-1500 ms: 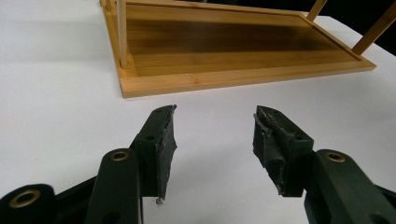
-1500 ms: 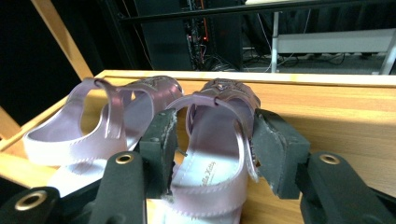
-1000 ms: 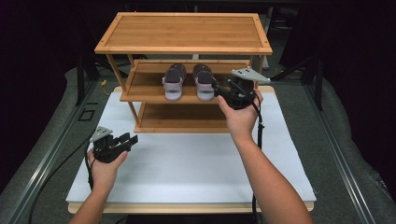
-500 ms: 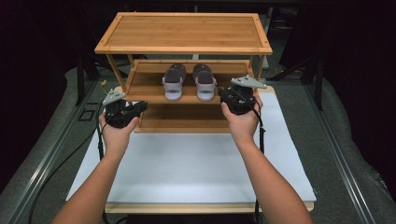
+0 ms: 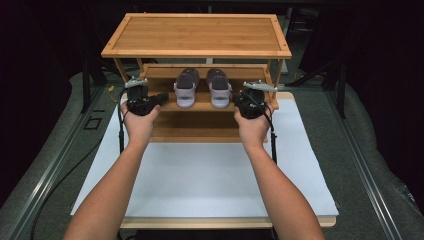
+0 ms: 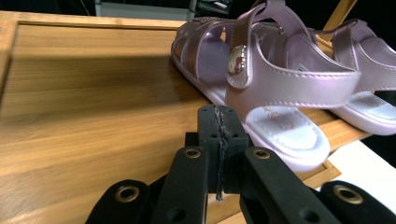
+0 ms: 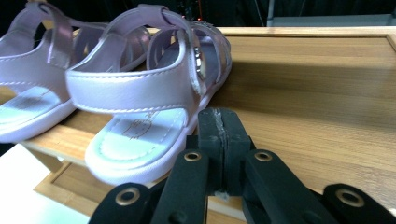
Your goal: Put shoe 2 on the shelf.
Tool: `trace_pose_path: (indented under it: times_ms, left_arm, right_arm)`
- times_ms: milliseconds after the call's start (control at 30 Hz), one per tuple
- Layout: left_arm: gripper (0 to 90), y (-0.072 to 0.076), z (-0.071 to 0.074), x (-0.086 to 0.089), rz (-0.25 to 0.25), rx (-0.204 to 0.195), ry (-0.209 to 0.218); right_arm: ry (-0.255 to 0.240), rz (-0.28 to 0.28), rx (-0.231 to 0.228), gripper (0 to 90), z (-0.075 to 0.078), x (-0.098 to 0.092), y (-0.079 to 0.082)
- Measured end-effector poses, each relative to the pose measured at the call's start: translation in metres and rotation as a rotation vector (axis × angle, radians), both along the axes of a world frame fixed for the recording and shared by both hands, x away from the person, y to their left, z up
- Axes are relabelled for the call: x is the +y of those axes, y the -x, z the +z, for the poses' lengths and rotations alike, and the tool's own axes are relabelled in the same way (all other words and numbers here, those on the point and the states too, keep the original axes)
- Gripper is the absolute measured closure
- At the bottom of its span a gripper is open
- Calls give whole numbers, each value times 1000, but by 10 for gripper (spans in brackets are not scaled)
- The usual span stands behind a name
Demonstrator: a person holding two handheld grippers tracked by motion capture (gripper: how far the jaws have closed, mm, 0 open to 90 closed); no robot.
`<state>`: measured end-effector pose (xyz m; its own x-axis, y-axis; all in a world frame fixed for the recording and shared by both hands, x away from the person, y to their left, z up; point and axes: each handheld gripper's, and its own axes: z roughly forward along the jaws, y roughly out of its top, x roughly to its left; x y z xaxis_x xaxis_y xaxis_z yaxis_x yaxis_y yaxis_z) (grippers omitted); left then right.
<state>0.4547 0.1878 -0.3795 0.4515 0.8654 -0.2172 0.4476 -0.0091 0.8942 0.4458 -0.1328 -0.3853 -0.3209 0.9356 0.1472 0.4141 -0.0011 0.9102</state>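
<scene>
White sheet covered the desk [image 5: 215,185] nearest the person, bare between the two forearms. Past it, the left gripper [image 5: 159,98] and the right gripper [image 5: 244,106] hung at the front edge of the middle shelf [image 5: 200,106], one on each side of the pair of sandals [image 5: 202,87]. Both sets of fingers had just been closing and met flat with nothing between them (each gripper view showed the pads pressed together along one seam).

If the sandals were to come off the shelf, the fingers would have to part first. Each gripper would then do best to move in level with the board and take its nearer sandal by the heel strap, which stood up clear of the sole. A grip on the soft sole edge looked likelier to slip or drag the shoe along the wood.

From the left gripper [image 6: 219,122] view, the left sandal [image 6: 275,93] showed a shiny lilac strap with a small round fastener, its heel jutting just past the shelf's edge. From the right gripper [image 7: 219,123] view, the right sandal [image 7: 140,102] overhung the same way. The high view gave none of that, but it alone laid out the whole rack [image 5: 197,35], with its empty top board farthest back.
</scene>
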Motion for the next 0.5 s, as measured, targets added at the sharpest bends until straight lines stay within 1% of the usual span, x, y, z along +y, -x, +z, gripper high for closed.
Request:
trace_pose_path:
  times_ms: [33, 67, 100, 167, 267, 333, 400, 500]
  left_arm:
    - [900, -2, -1, -2, 3, 8, 2]
    - [900, -4, -2, -4, 1, 13, -12]
    - [900, -6, -2, -6, 1, 18, -14]
    - [900, -8, -4, -10, -8, 24, -17]
    - [900, -10, -4, -14, -15, 29, -13]
    - [899, -11, -4, -18, -17, 37, -22]
    - [899, -11, -4, -20, -18, 41, -23]
    - [899, -11, -4, -22, -23, 42, -33]
  right_arm:
    - [-5, -3, 4, 900, -1, 0, -1]
    - [-20, 12, 14, 900, -1, 1, -2]
    - [-29, 27, 20, 900, -2, 2, -3]
    - [-23, 33, 24, 900, -3, 5, -5]
    - [-23, 21, 28, 900, -4, 10, -6]
    - [-27, 38, 29, 900, -4, 12, -6]
    - [-31, 39, 31, 900, -5, 16, -6]
    - [-28, 56, 24, 900, -6, 20, -5]
